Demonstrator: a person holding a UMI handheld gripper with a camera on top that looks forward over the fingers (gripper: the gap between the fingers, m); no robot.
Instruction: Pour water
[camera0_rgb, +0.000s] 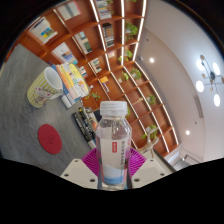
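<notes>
Fingers: clamped on the bottle, pink pads at both sides.
Bottle: upright, white cap.
Cup: beyond, on tabletop.

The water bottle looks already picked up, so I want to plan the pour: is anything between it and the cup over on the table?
Nothing visible blocks the way. The water bottle is held between the gripper fingers, cap on. The cup stands beyond on the grey table, with bare surface and a red coaster between them. A yellow box sits beside the cup.

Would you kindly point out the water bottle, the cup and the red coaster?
water bottle (114, 150), gripper view, on its label
cup (43, 87), gripper view, on its side wall
red coaster (50, 138), gripper view, at its centre
</notes>
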